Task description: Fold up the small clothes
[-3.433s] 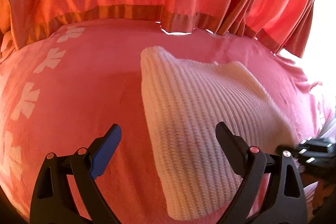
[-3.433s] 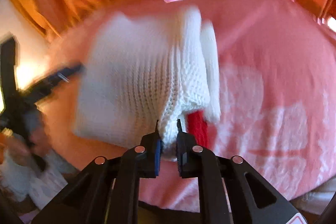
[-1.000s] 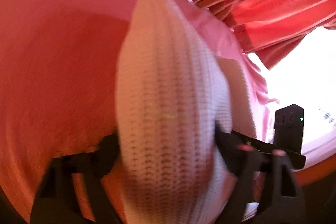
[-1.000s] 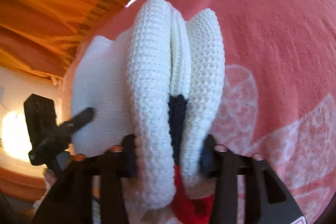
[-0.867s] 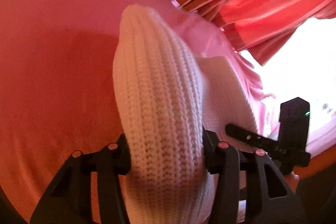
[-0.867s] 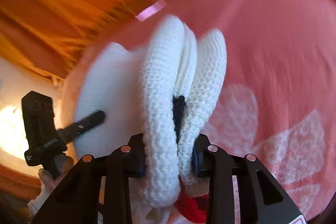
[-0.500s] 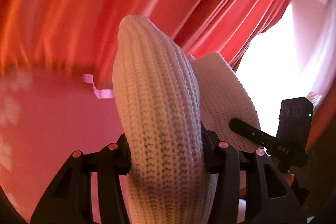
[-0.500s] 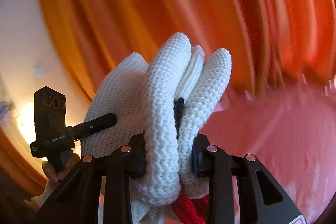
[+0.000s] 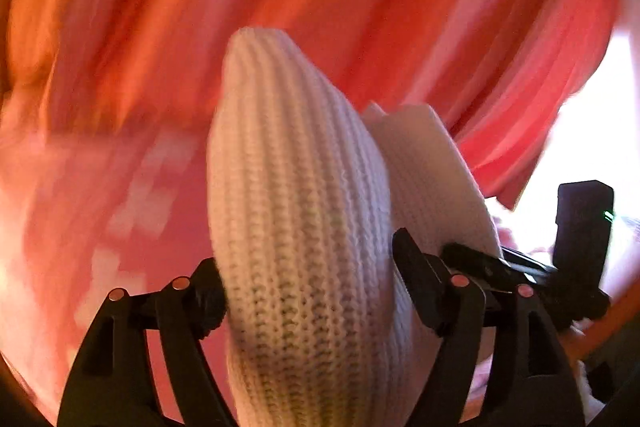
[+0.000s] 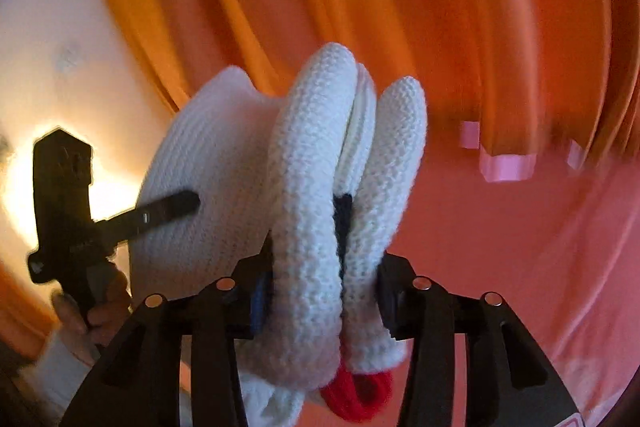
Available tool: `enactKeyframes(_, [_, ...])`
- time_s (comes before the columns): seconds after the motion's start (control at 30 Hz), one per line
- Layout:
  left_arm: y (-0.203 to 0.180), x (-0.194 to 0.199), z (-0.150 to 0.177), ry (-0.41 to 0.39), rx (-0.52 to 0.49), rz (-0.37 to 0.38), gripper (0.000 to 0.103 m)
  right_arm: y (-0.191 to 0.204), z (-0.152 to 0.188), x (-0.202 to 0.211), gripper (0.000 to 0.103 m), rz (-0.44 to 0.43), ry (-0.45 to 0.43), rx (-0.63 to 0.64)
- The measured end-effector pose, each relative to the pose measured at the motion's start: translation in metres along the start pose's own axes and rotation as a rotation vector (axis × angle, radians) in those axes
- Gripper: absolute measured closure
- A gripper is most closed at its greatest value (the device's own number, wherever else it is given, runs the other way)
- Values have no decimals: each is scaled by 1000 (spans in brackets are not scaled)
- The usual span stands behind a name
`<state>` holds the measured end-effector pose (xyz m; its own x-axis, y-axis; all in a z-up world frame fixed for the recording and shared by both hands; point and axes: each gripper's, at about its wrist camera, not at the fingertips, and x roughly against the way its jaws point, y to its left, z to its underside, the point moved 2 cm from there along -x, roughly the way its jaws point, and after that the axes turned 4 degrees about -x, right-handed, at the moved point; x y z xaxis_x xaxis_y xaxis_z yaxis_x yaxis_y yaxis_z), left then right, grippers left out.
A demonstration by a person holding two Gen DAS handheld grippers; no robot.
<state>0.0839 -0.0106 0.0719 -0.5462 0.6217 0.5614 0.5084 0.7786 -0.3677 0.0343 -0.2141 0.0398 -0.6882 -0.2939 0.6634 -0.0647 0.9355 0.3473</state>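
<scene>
A folded white knit garment is held in the air between both grippers. My left gripper is shut on one thick folded end of it. My right gripper is shut on the other end, where several white layers, a dark strip and a red trim show. Each gripper also appears in the other's view: the right gripper at right, the left gripper at left with a hand on it.
A pink bedspread with pale flower prints lies below. Orange-red curtains hang behind the bed. A bright window is at the right in the left wrist view.
Both grippers closed on the folded garment and lifted it off the bedspread. The views have tilted up toward the curtains and are still moving.
</scene>
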Motion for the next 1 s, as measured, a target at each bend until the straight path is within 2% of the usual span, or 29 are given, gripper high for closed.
enactKeyframes(0.03, [28, -35, 20, 75, 54, -92, 33, -21, 14, -32, 62, 77, 59, -30])
enactKeyframes(0.07, [53, -59, 39, 148, 98, -196, 41, -36, 26, -44, 67, 121, 78, -52])
enactKeyframes(0.13, [65, -70, 49, 205, 115, -229, 45, -54, 36, -53, 67, 156, 103, -106])
enactKeyframes(0.17, [62, -66, 48, 201, 91, -202, 42, -56, 30, -48, 67, 90, 98, -137])
enactKeyframes(0.2, [58, -55, 43, 162, 44, -185, 38, -49, 24, -44, 57, 50, 79, -125])
enactKeyframes(0.23, [53, -47, 40, 120, 7, -196, 24, -45, 19, -40, 45, 43, 64, -101])
enactKeyframes(0.27, [50, -39, 37, 68, -25, -219, 13, -42, 13, -40, 23, 61, 37, -62])
enactKeyframes(0.3, [47, -37, 31, 53, -32, -226, 12, -39, 10, -42, 17, 68, 28, -46])
enactKeyframes(0.43, [61, -57, 30, 133, 61, -234, 12, -51, 11, -89, 18, 38, 138, -121])
enactKeyframes(0.53, [94, -86, 41, 239, 167, -222, 14, -58, 25, -114, 19, 26, 230, -172])
enactKeyframes(0.57, [104, -96, 47, 258, 190, -200, 18, -63, 31, -127, 28, 1, 262, -197])
enactKeyframes(0.6, [106, -101, 51, 277, 213, -166, 22, -65, 35, -135, 43, -28, 268, -211])
enactKeyframes(0.63, [107, -107, 54, 294, 234, -133, 23, -66, 38, -137, 53, -62, 264, -222])
enactKeyframes(0.67, [107, -109, 56, 296, 243, -127, 29, -64, 36, -134, 65, -92, 255, -236])
enactKeyframes(0.7, [104, -108, 54, 285, 226, -125, 38, -61, 33, -128, 70, -81, 240, -223])
enactKeyframes(0.8, [87, -99, 42, 235, 171, -101, 51, -35, 18, -93, 73, -60, 128, -128])
enactKeyframes(0.9, [64, -87, 28, 169, 123, -63, 52, -17, 11, -62, 70, -8, 29, -37])
enactKeyframes(0.93, [61, -90, 28, 167, 101, -87, 45, -20, 12, -60, 68, 32, 15, -23])
enactKeyframes(0.97, [59, -95, 29, 171, 78, -135, 39, -33, 16, -70, 62, 100, 38, -30])
enactKeyframes(1.0, [58, -103, 31, 178, 43, -209, 38, -46, 21, -84, 59, 159, 96, -39])
